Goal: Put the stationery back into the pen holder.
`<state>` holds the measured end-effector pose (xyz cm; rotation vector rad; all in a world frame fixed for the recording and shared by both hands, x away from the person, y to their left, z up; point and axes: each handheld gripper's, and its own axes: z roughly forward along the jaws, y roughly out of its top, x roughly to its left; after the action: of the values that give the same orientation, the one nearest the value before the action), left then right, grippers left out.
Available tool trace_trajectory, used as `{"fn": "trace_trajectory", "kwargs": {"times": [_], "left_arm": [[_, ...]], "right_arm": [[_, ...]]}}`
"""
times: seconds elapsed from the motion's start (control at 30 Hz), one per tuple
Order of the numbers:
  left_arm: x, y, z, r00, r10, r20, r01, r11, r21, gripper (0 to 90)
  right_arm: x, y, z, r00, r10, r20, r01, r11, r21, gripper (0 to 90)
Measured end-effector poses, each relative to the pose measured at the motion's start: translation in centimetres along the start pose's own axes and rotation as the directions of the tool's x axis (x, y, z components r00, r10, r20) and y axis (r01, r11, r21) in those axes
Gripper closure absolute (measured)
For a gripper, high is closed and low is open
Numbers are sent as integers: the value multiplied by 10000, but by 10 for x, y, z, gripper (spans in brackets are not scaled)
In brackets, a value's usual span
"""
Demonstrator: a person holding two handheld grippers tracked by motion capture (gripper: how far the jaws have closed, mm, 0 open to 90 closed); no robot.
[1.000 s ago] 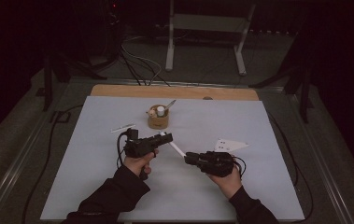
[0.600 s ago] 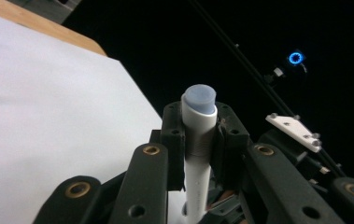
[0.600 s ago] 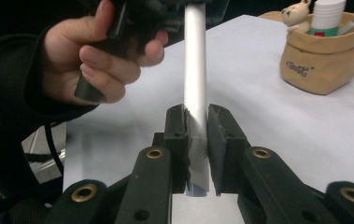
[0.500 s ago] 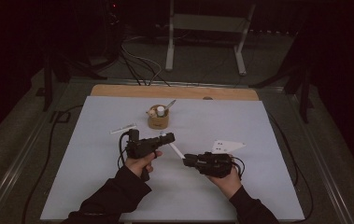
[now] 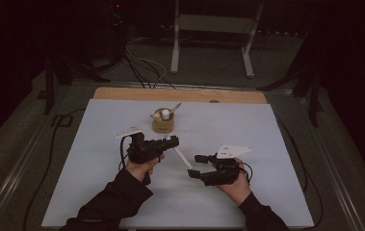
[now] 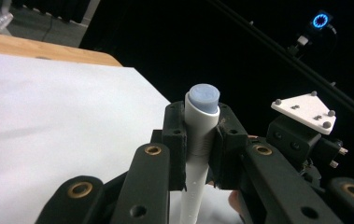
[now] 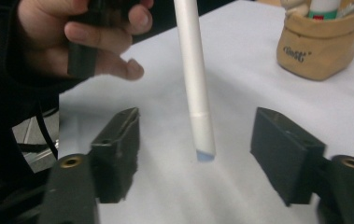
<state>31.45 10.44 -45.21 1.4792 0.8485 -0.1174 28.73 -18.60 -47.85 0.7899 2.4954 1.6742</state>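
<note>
My left gripper (image 5: 173, 141) clamped the white pen (image 5: 182, 157) just in front of the tan cup (image 5: 162, 124). My right gripper (image 5: 195, 165) had just been opening; its jaws stood wide, the pen's tip between them, untouched.

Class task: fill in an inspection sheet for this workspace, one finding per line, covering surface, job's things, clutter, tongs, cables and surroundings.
Surface: white sheet over a wooden table.
Job's things: white plastic marker with a blue end; tan fabric pen pot with pens inside.
Clutter: nothing seen.
Tongs: left tongs shut on the marker; right tongs have just been opening, pads clear of the marker between them.
Cables: black cables on the floor.
Surroundings: dark room, grey metal stand.
</note>
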Motion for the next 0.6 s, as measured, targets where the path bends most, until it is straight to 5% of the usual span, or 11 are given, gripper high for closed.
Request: {"fn": "trace_trajectory", "kwargs": {"times": [0.07,0.37,0.6], "left_arm": [[-1,2,-1,9998,206,-68,-206,9998,60,792],[-7,16,-5,9933,1127,-250,-1122,9935,194,791],[-10,28,-8,9849,1642,-543,-1626,9861,327,792]], "right_arm": [[1,0,0,10000,42,-48,-41,10000,62,183],[0,-3,-4,9987,-138,-487,157,9991,397,26],[-1,-4,-10,9993,-77,-353,90,9993,356,7]]}}
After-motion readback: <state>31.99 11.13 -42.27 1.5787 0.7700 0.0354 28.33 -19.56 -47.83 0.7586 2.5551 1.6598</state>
